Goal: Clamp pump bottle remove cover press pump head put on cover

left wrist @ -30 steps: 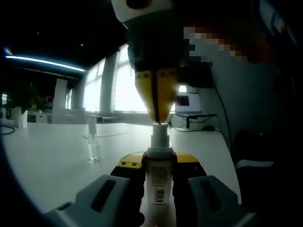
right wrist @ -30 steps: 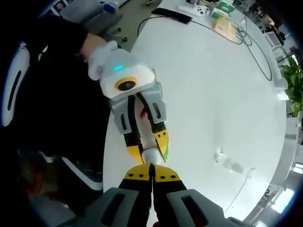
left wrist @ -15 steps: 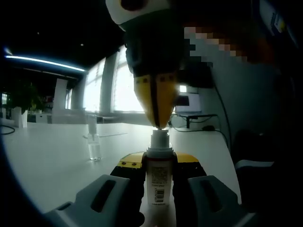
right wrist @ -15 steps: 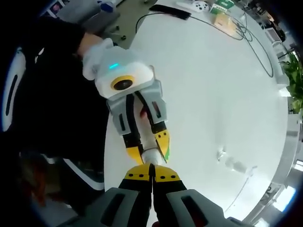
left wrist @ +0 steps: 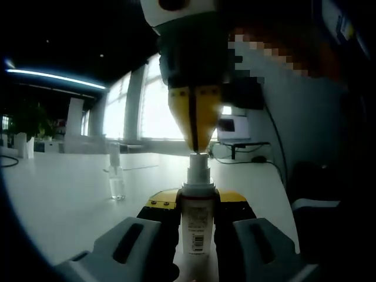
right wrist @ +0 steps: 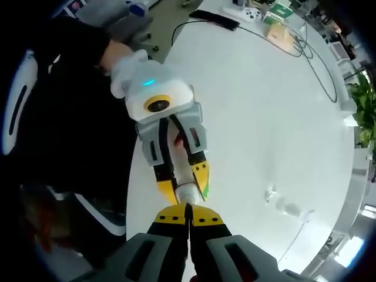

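Here, I had my left gripper [left wrist: 197,220] clamped on the bottle [left wrist: 195,226], upright above the table [left wrist: 70,200] — right gripper [left wrist: 194,144] closed, tips on the pump head [left wrist: 198,165], clear cover [left wrist: 116,176] standing well apart.

Bright windows [left wrist: 144,111] glow behind a long white table [left wrist: 64,200], with a strip light [left wrist: 56,76] cutting across the dark ceiling. A monitor [left wrist: 234,126] sits on the far end, cables [right wrist: 305,50] trail over the tabletop, green plant [right wrist: 367,108] at its edge.
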A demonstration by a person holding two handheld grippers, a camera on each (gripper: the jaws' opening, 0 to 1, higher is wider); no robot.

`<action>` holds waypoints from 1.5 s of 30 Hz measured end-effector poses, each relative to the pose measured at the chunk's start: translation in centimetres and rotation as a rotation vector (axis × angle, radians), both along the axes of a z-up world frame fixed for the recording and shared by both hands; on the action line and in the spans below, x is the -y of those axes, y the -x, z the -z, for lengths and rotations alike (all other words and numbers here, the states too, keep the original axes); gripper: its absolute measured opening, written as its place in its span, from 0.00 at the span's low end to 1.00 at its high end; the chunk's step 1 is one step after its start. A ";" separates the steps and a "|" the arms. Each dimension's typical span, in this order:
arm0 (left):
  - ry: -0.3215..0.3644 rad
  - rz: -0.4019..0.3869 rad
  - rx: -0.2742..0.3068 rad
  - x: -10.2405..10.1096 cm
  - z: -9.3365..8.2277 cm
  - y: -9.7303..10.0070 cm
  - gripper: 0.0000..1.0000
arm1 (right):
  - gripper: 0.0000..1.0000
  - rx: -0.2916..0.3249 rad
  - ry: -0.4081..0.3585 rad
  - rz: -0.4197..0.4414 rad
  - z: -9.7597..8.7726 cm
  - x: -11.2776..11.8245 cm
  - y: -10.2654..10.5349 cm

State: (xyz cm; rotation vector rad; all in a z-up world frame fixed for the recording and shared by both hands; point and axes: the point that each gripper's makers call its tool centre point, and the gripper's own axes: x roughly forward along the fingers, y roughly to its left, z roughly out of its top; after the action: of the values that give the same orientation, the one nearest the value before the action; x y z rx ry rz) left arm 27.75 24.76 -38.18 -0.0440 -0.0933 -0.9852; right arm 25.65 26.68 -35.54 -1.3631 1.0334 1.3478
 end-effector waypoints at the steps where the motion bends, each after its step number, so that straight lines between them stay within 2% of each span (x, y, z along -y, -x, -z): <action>1: 0.001 0.000 -0.001 0.0 0.0 0.0 0.13 | 0.00 0.005 0.004 -0.005 0.0 0.0 0.0; 29: 0.000 -0.001 0.000 -0.1 0.1 0.1 0.13 | 0.00 -0.004 0.011 0.011 0.2 0.0 -0.1; 39: -0.001 -0.002 0.000 0.0 0.2 0.1 0.12 | 0.00 -0.017 0.020 0.033 0.6 0.1 -0.1; 45: -0.001 -0.002 0.000 0.1 0.2 0.1 0.13 | 0.00 -0.037 0.009 0.077 0.9 0.2 -0.1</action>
State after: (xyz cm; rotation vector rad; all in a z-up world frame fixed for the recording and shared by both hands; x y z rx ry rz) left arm 27.61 24.68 -38.36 -0.0432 -0.0925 -0.9830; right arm 25.78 26.47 -36.47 -1.2957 1.1066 1.3168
